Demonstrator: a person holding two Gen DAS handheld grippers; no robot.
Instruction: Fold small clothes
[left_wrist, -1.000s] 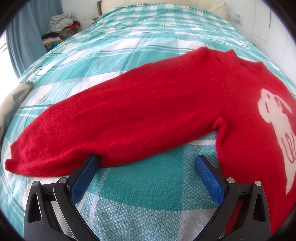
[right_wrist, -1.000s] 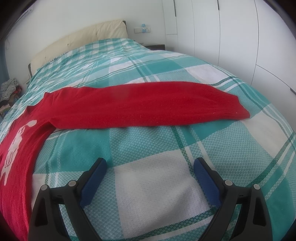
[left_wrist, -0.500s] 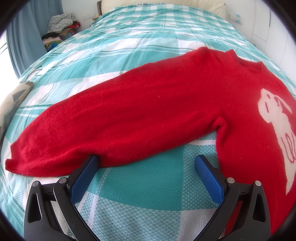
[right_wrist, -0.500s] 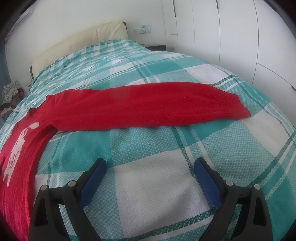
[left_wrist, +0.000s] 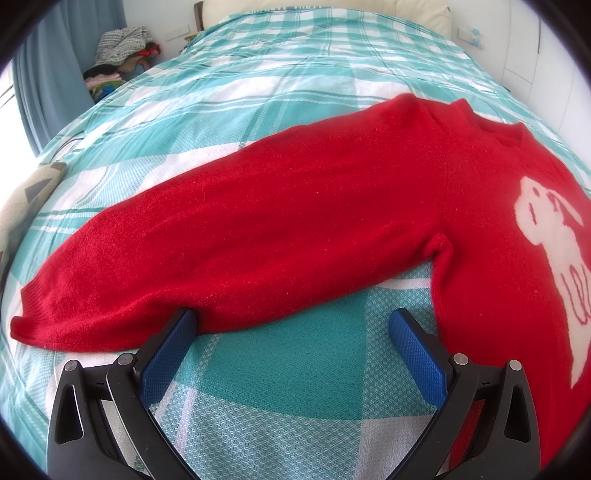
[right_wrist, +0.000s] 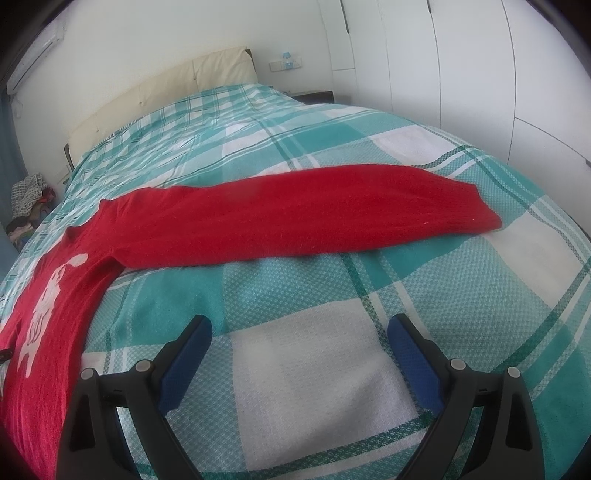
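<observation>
A red knit sweater (left_wrist: 314, 221) with a white animal figure (left_wrist: 550, 236) lies flat on the bed, both sleeves spread out sideways. My left gripper (left_wrist: 291, 325) is open and empty; its left fingertip touches the near edge of the left sleeve, close to the cuff (left_wrist: 33, 317). In the right wrist view the other sleeve (right_wrist: 314, 218) stretches across to its cuff (right_wrist: 484, 218), with the body (right_wrist: 48, 310) at the left. My right gripper (right_wrist: 299, 328) is open and empty over bare blanket, a little short of that sleeve.
The bed is covered by a teal and white plaid blanket (right_wrist: 332, 369). A cream headboard (right_wrist: 166, 88) and white wardrobe doors (right_wrist: 480, 74) stand beyond. A pile of clothes (left_wrist: 118, 51) and a blue curtain (left_wrist: 48, 74) are at the far left.
The right gripper's view has swung slightly, so the sleeve sits a little further right and more of the white figure shows. The left gripper has not moved.
</observation>
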